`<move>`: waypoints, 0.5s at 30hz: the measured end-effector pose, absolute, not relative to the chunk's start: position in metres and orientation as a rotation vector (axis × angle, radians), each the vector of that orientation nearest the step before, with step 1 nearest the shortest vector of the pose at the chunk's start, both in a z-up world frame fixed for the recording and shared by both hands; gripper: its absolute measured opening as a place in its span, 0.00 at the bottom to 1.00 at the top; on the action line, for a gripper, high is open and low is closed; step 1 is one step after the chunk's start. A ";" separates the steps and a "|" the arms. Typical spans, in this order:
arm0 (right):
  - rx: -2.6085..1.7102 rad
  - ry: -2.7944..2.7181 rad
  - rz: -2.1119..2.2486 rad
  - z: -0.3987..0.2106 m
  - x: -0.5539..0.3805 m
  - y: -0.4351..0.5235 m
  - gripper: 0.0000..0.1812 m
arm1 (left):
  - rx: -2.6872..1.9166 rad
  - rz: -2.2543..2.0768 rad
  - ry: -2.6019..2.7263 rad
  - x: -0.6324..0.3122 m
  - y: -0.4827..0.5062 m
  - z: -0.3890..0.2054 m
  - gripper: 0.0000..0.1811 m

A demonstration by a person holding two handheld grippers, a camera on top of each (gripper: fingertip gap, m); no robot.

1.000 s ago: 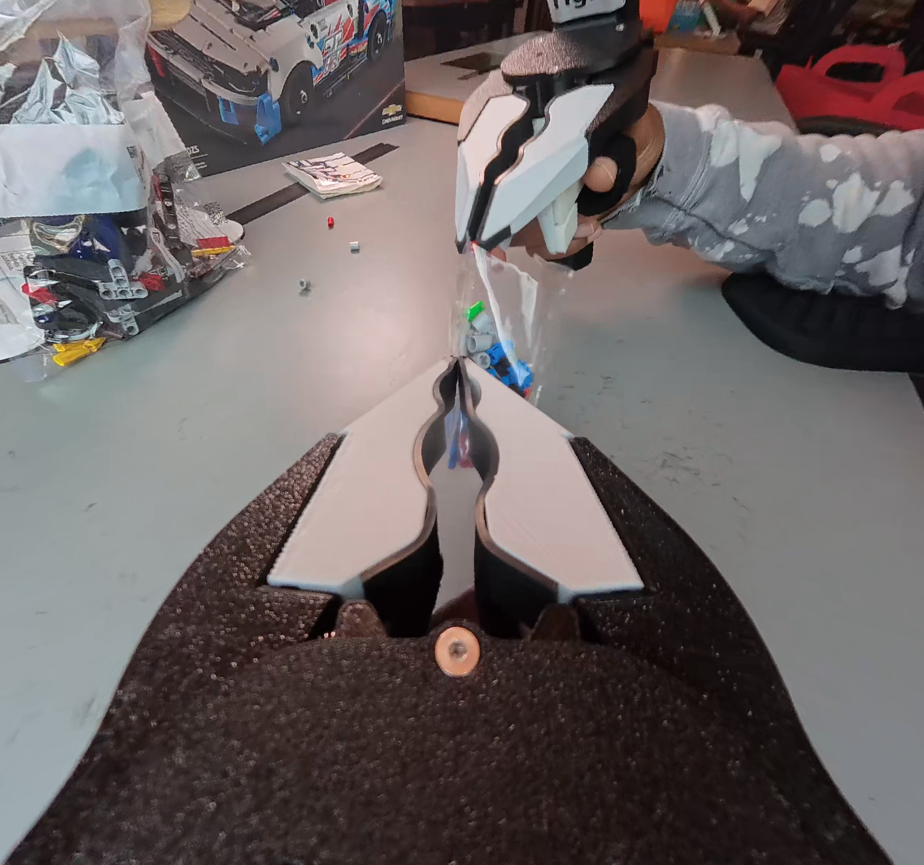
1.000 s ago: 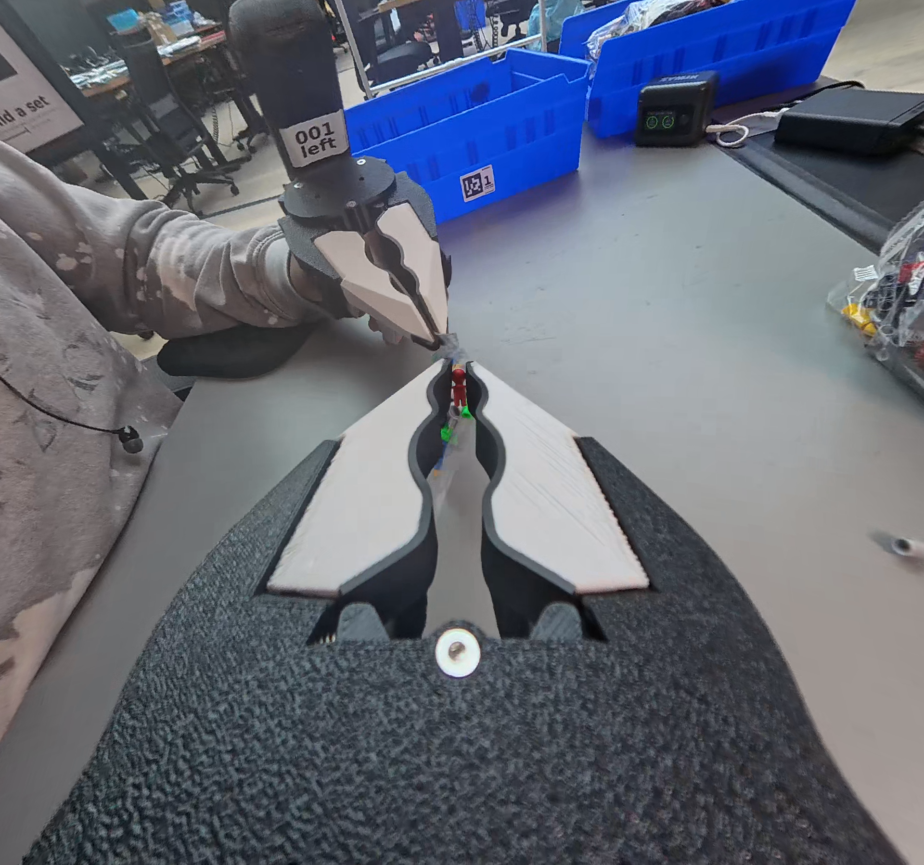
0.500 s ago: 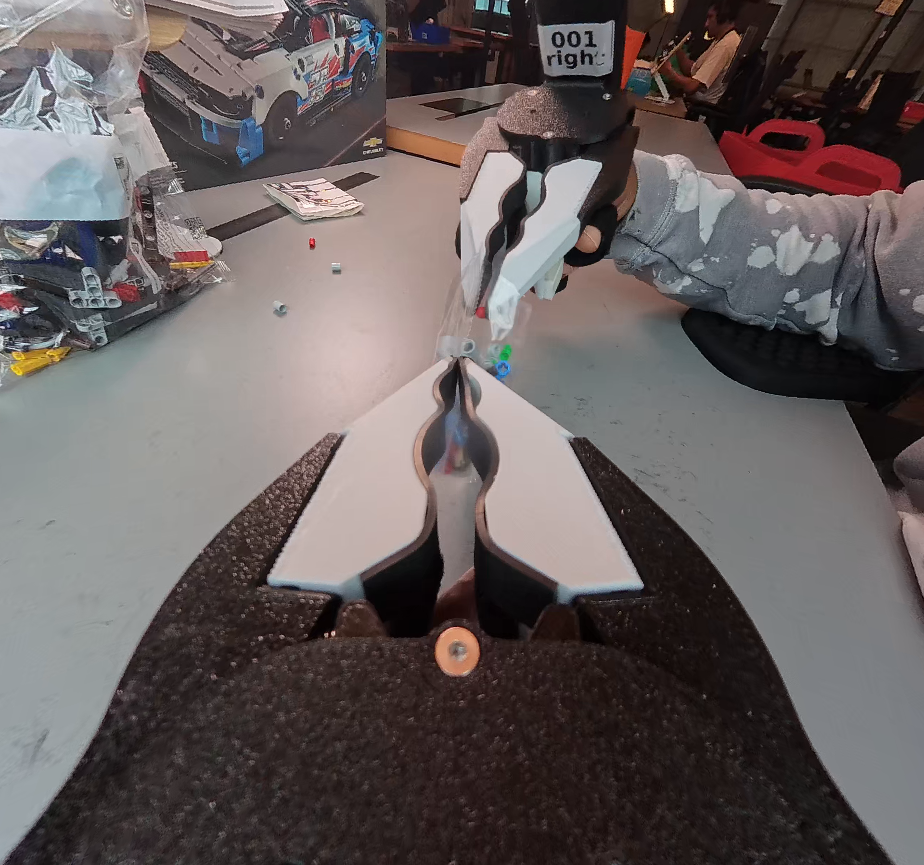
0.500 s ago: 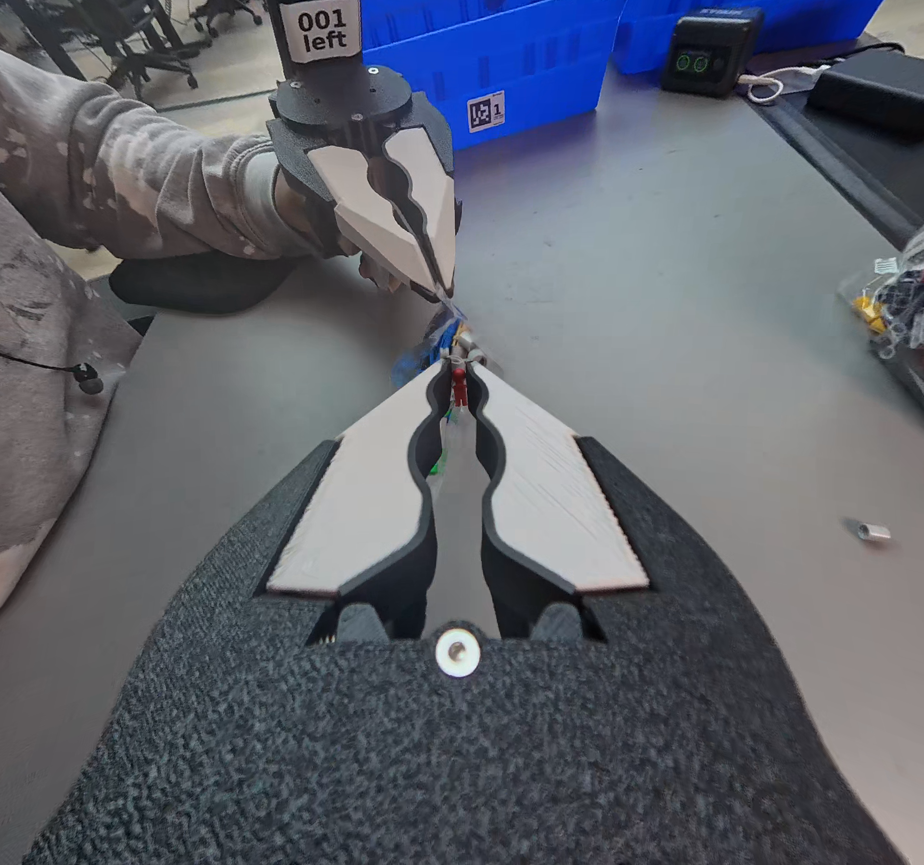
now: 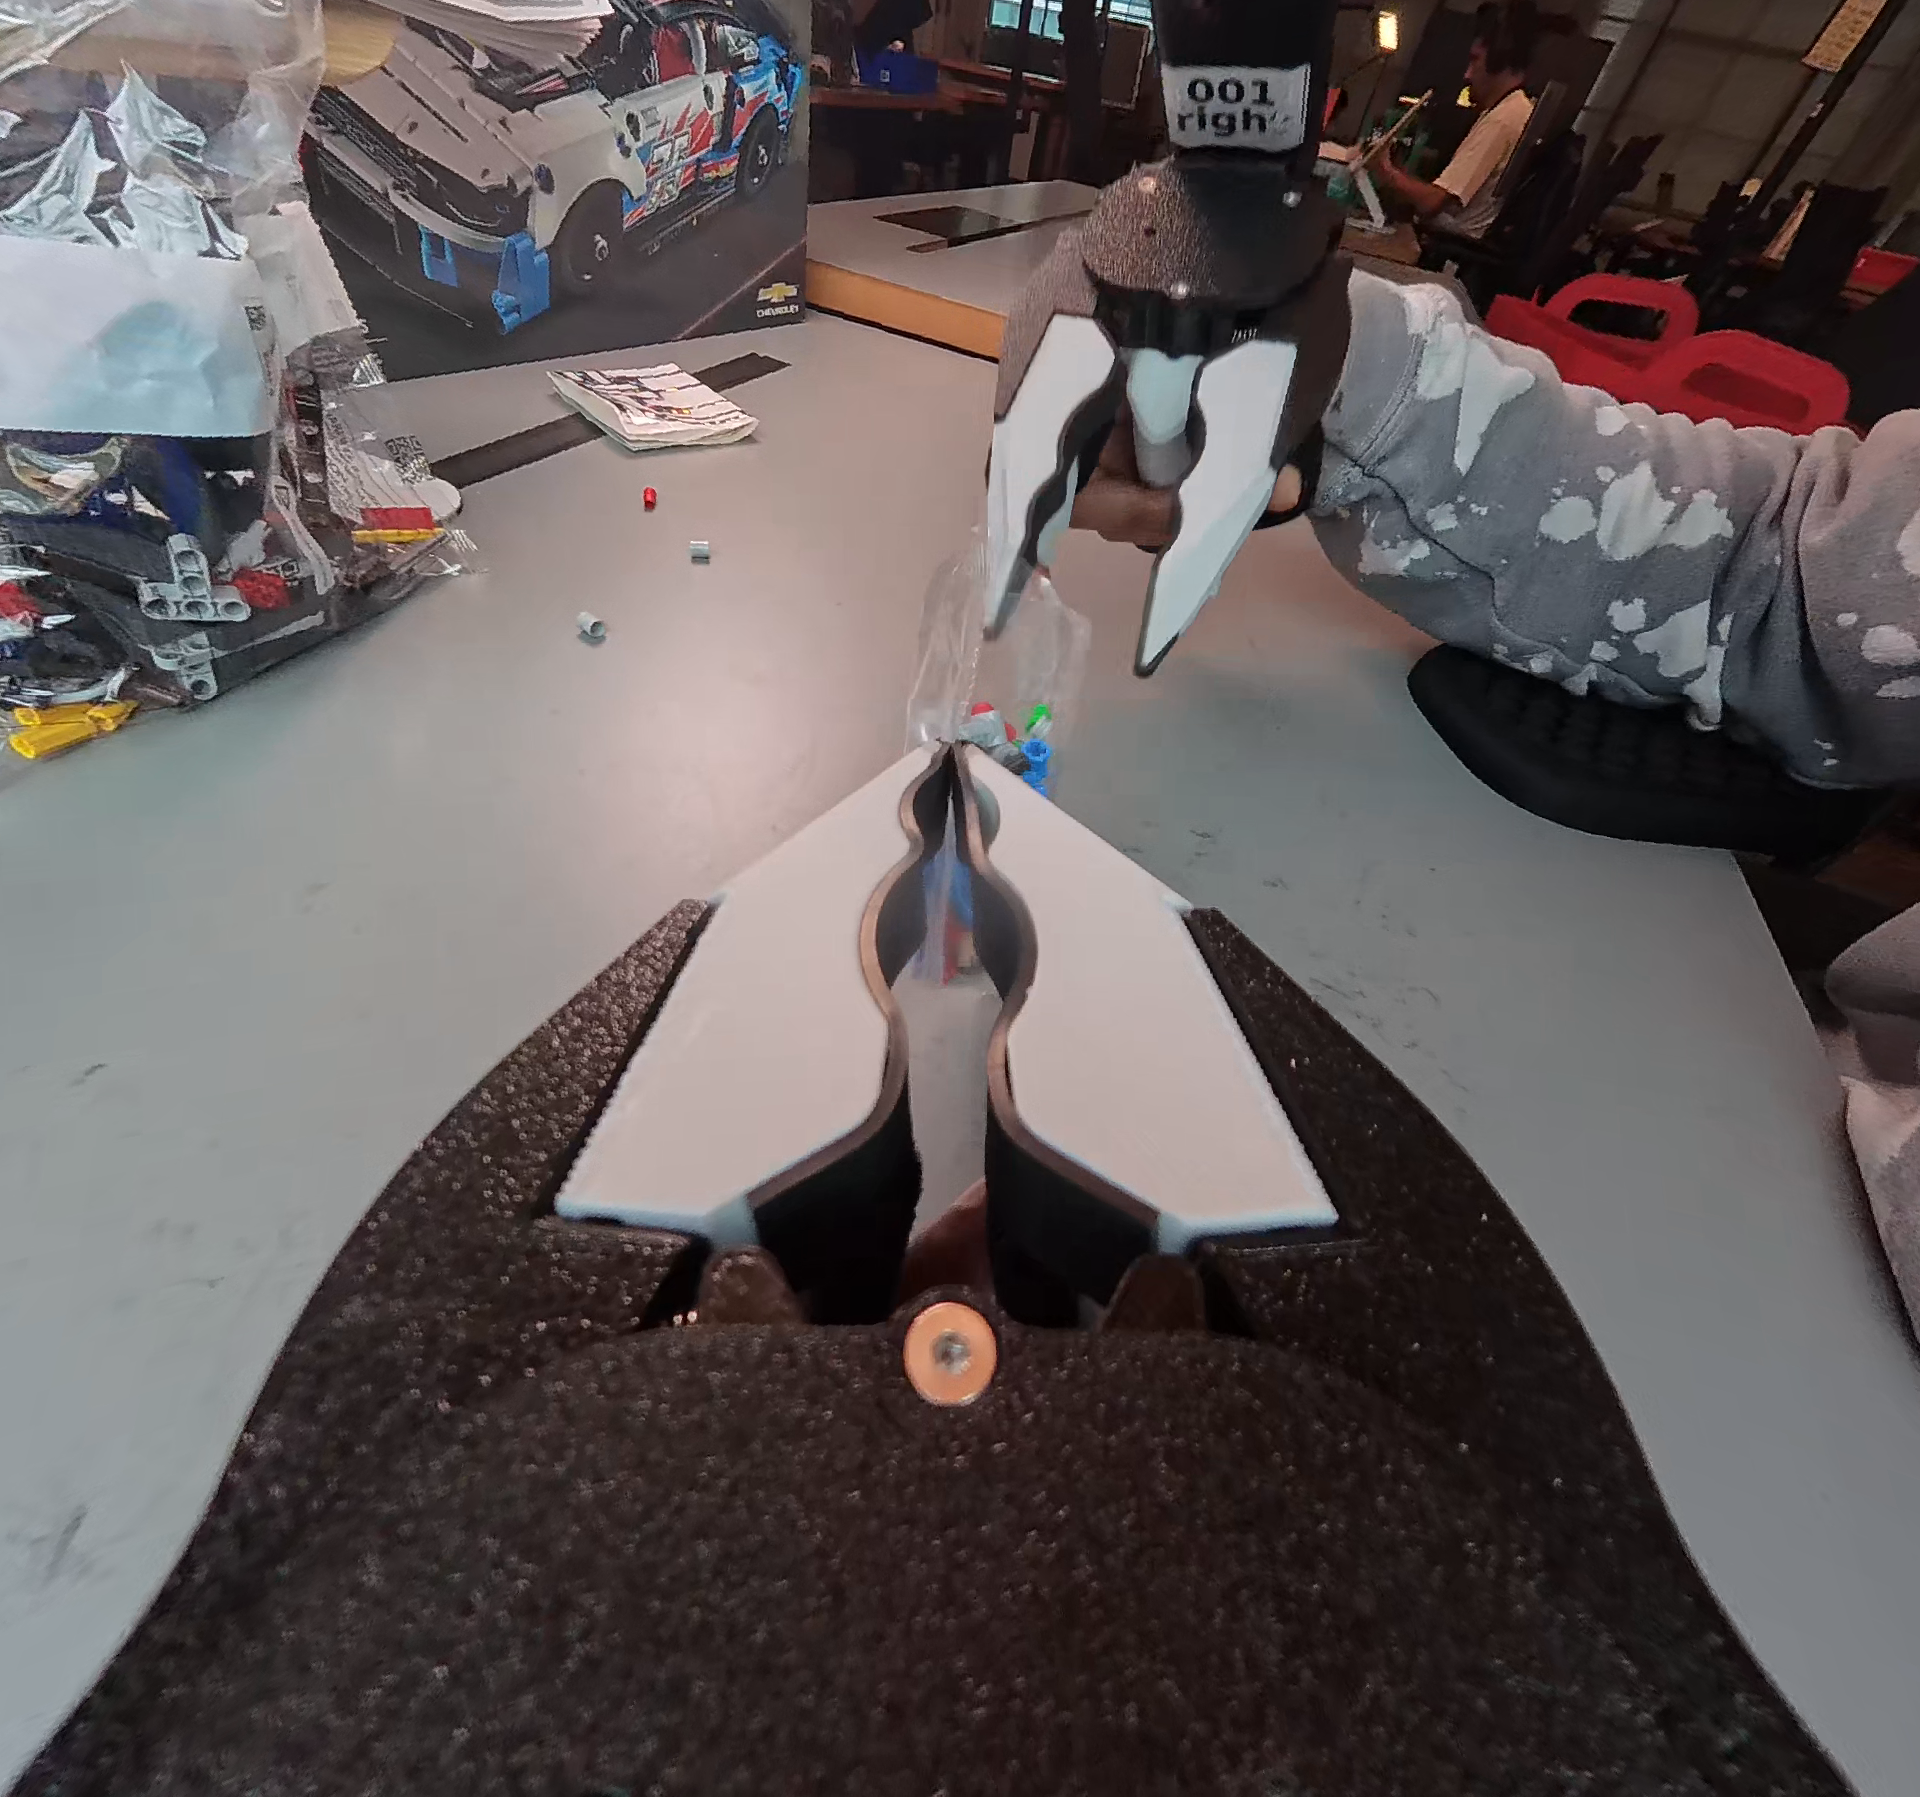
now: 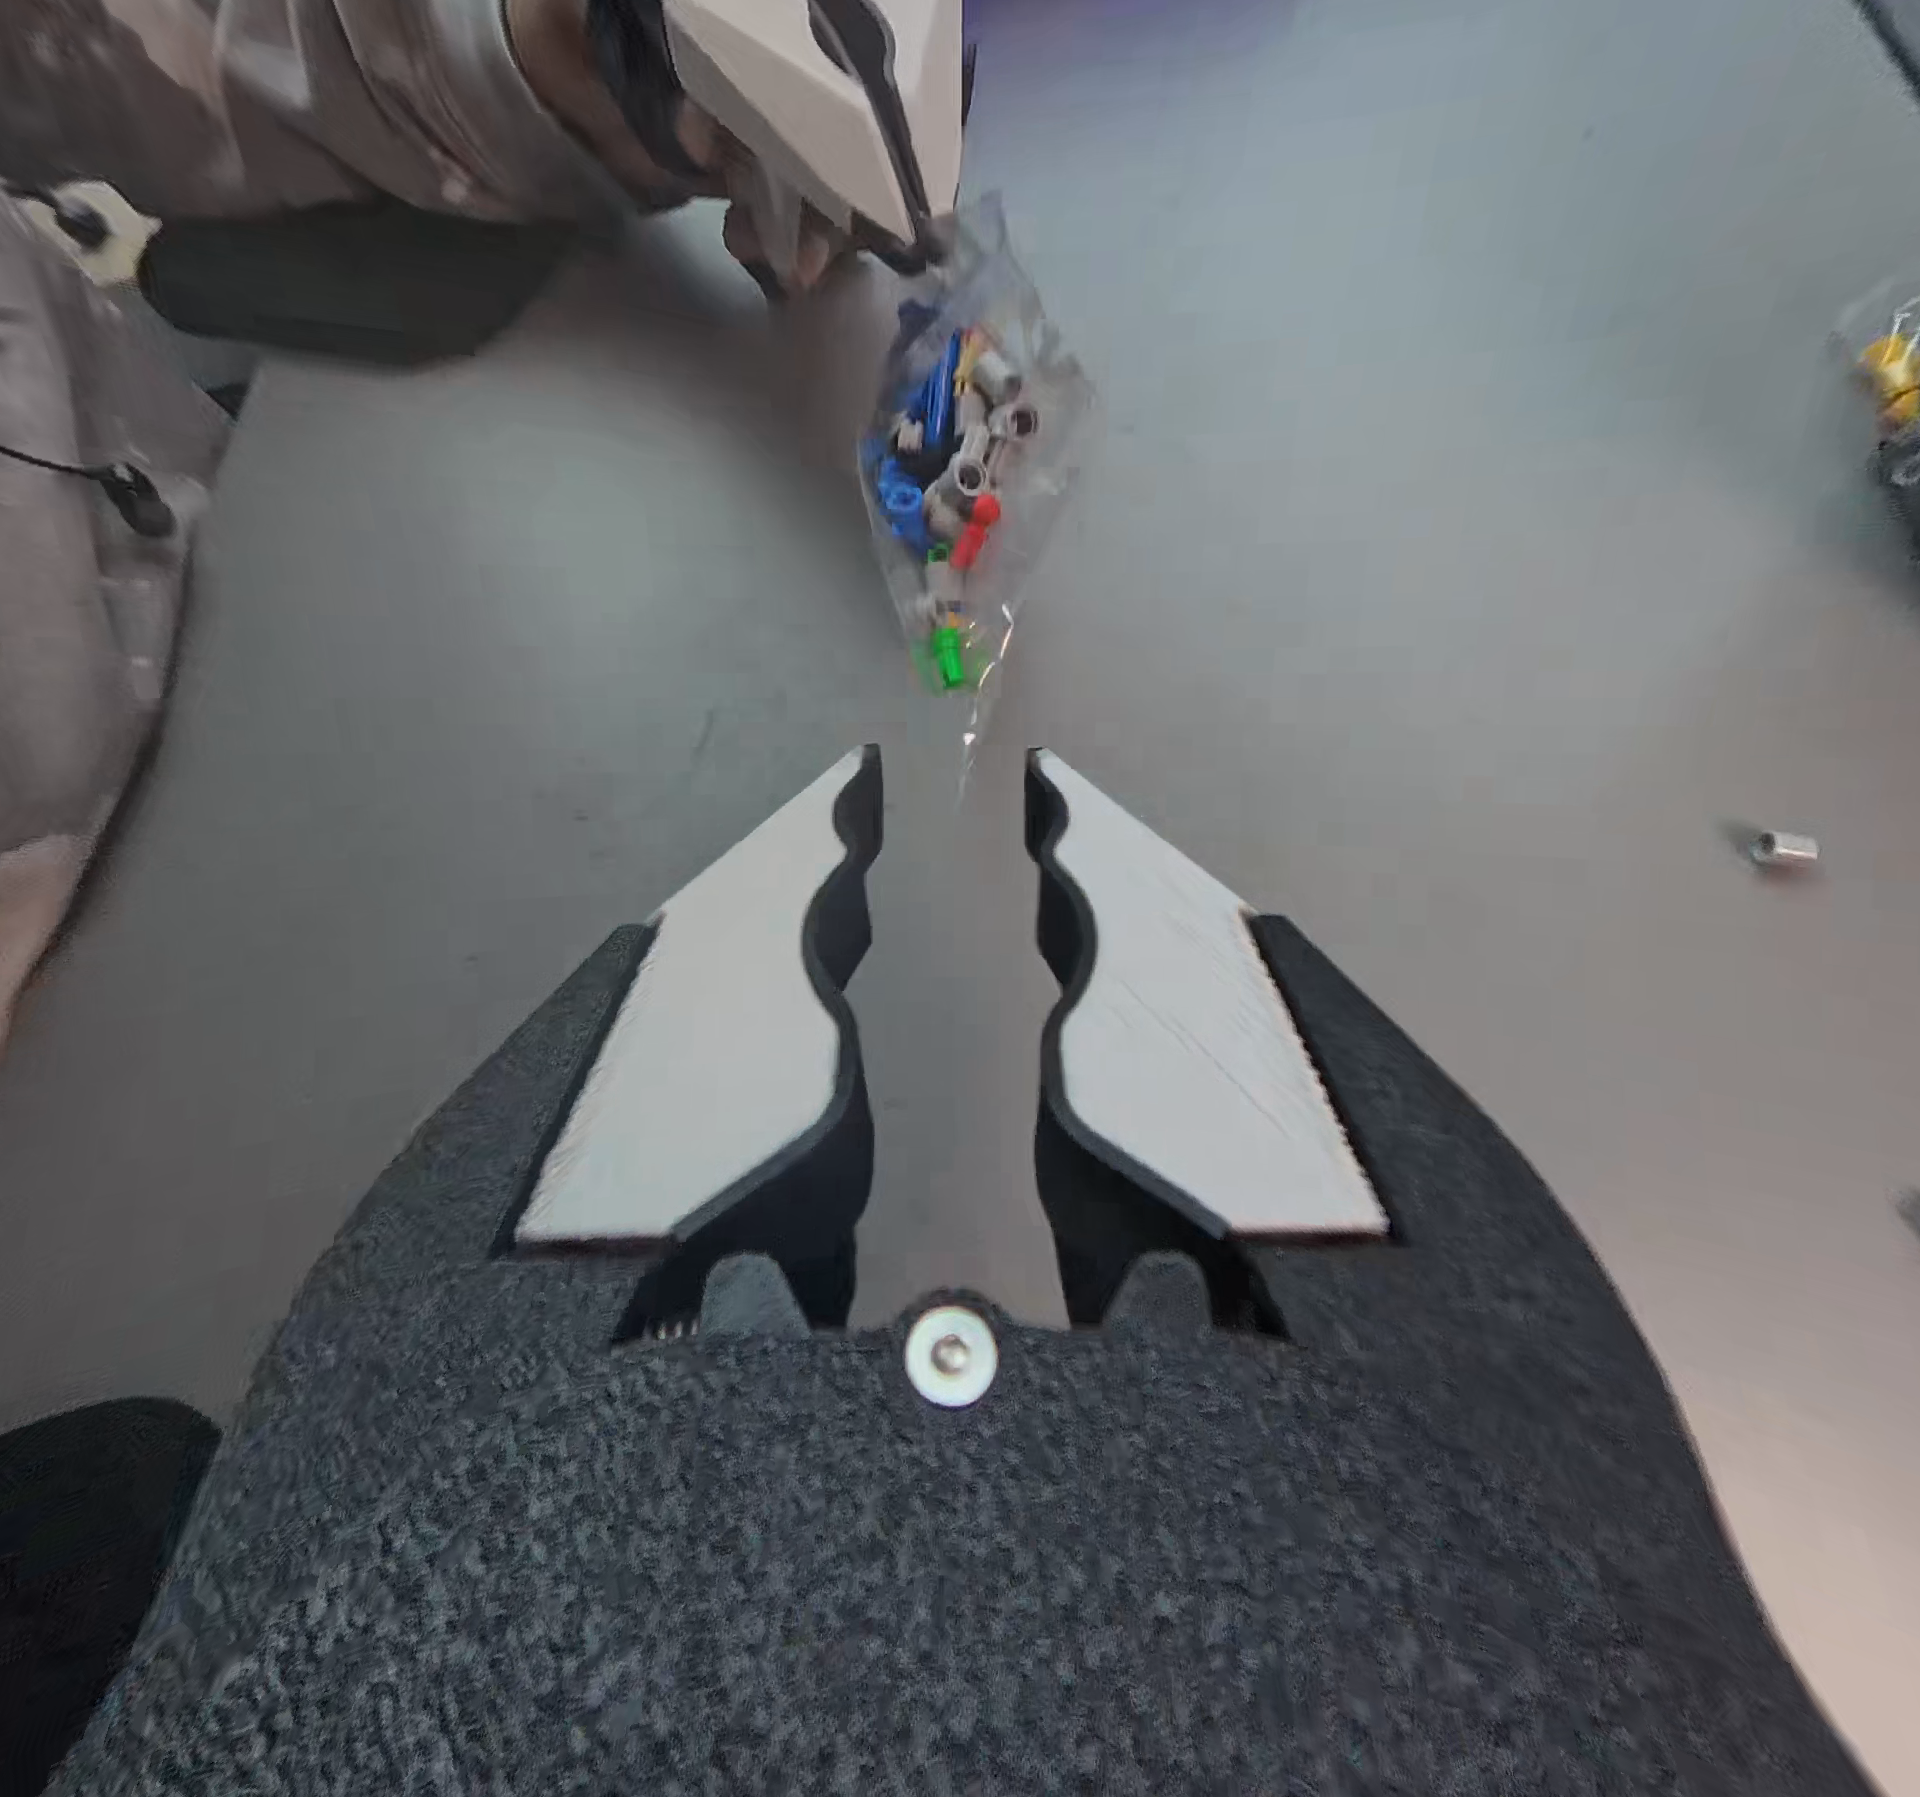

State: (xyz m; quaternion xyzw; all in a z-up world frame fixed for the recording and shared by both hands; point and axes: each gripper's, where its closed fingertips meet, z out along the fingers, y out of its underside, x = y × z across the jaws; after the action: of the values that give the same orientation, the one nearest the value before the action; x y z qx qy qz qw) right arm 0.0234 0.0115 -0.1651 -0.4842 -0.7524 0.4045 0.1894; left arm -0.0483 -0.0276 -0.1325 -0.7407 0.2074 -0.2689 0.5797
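Note:
A small clear plastic bag (image 6: 961,469) holds several small toy-brick parts in grey, blue, red and green. My left gripper (image 5: 953,760) is shut on one end of the bag (image 5: 987,677); it also shows at the top of the right wrist view (image 6: 920,241), pinching the bag's far end. My right gripper (image 6: 954,760) is open and empty, just short of the bag's near tip. In the left wrist view the right gripper (image 5: 1081,641) hangs open above the bag, one finger beside the plastic.
A large bag of brick parts (image 5: 135,459) and a toy-car box (image 5: 582,116) stand at the left. Loose small parts (image 5: 590,625) (image 6: 1782,848) lie on the grey table (image 5: 416,864). A folded sheet (image 5: 655,407) lies farther back. A person sits far behind. Left tips to right tips: about 10 cm.
My right gripper has opened and let go of the bag, and has drawn back. The left gripper still holds the bag, which now hangs stretched out from it.

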 end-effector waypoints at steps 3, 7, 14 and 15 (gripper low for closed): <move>-1.302 -2.101 1.157 -0.160 0.020 0.009 0.00 | -1.739 -0.628 0.468 -0.052 -0.026 -0.133 0.00; -1.230 -2.097 1.185 -0.135 0.028 0.005 0.00 | -1.806 -0.681 0.548 -0.047 -0.033 -0.144 0.02; -1.083 -2.199 1.006 -0.137 0.030 -0.012 0.00 | -1.961 -0.661 0.727 -0.035 -0.044 -0.177 0.14; -1.050 -2.203 0.975 -0.136 0.029 -0.013 0.00 | -1.960 -0.656 0.730 -0.035 -0.044 -0.177 0.15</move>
State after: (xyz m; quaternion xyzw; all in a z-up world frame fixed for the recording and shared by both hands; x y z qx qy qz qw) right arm 0.0291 -0.0135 -0.1364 -0.3865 -0.8107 0.3588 0.2541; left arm -0.0348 -0.0442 -0.1773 -0.7952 0.2960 -0.2662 0.4573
